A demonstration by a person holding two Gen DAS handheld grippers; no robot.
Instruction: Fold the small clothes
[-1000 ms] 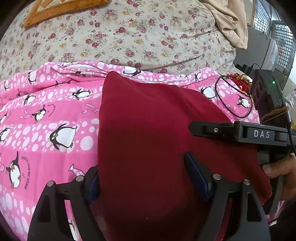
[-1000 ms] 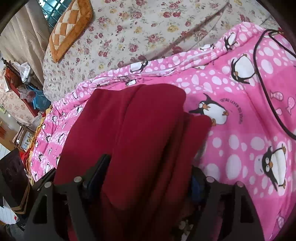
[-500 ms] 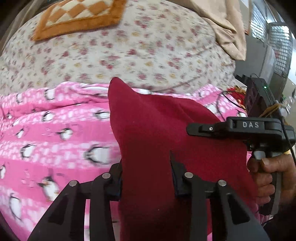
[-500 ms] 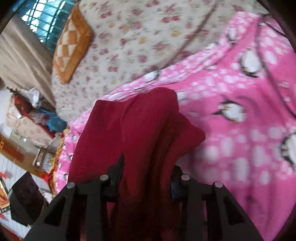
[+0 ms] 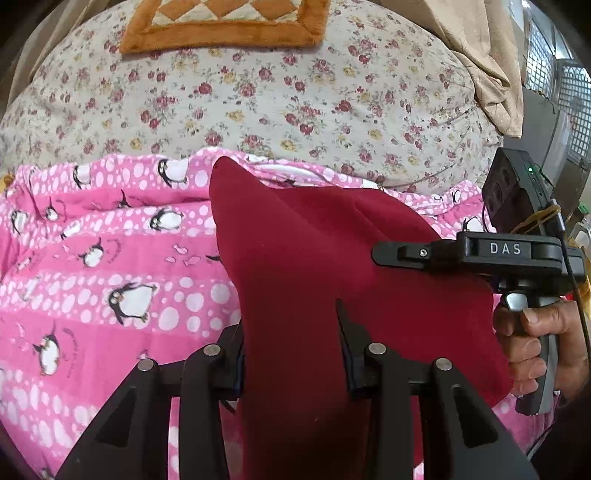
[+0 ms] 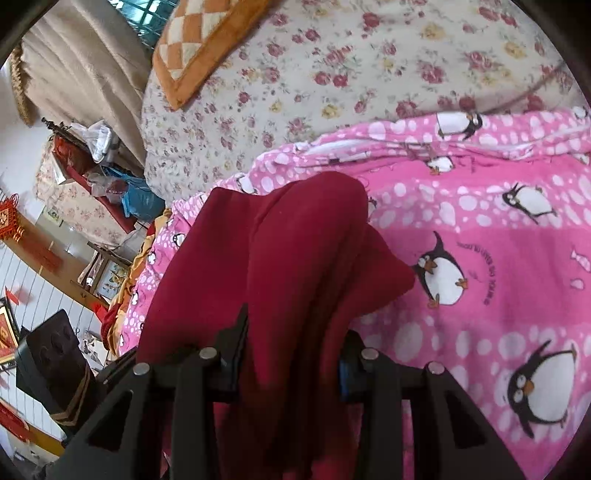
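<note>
Dark red garment [image 5: 314,266] held up off the bed, over the pink penguin blanket [image 5: 110,266]. Both hand-held grippers grip its near edge.

Left hand-held gripper [image 5: 291,354]: fingers closed in on a bunched fold of the red cloth, which fills the gap between them and runs forward and up to a peaked corner. Cloth drapes over the right finger.

Right hand-held gripper [image 6: 291,354]: likewise pinching the garment [image 6: 280,266], several gathered folds squeezed between its fingers; the fabric rises ahead of the tips in rounded ridges and falls away to the left.

From the left wrist view, the right hand-held gripper [image 5: 384,254] enters side-on at the garment's right edge, its tip lying against the cloth; the right hand [image 5: 535,350] wraps the grip below.

Behind the blanket: floral bedspread [image 5: 277,99], orange-bordered checked cushion [image 5: 225,18] on it.
</note>
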